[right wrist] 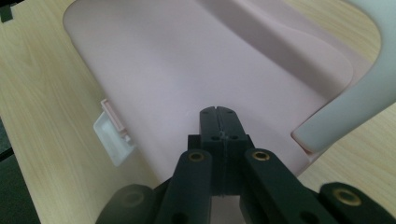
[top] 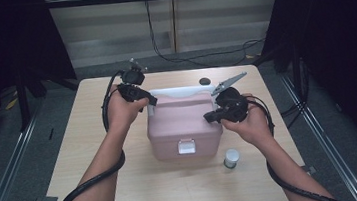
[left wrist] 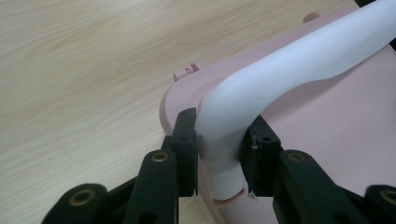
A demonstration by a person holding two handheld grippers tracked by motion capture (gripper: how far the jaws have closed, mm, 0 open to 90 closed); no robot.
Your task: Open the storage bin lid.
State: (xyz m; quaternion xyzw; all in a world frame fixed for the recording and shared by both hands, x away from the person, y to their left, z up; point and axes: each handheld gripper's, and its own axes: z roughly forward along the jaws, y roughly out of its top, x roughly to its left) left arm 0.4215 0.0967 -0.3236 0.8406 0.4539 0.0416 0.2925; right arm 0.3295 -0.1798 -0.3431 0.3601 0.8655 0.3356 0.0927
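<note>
A pink plastic box (top: 184, 125) with a white carry handle (top: 180, 91) stands mid-table, its white latch (top: 186, 147) facing the person. My left gripper (top: 150, 102) is at the box's left rear corner. In the left gripper view it (left wrist: 219, 135) is shut on the handle (left wrist: 299, 60) near its base, a pad pressing on each side. My right gripper (top: 208, 118) hovers at the lid's right side. The right gripper view has its jaws (right wrist: 218, 114) shut with nothing between them, over the pink lid (right wrist: 187, 60), with the latch (right wrist: 113, 135) to the left and the handle's other end (right wrist: 364, 93) to the right.
A small white jar (top: 231, 158) stands on the wooden table (top: 125, 186) just right of the box's front. A dark round object (top: 205, 81) lies behind the box. Cables trail from both grippers along the forearms. Dark curtains flank the table.
</note>
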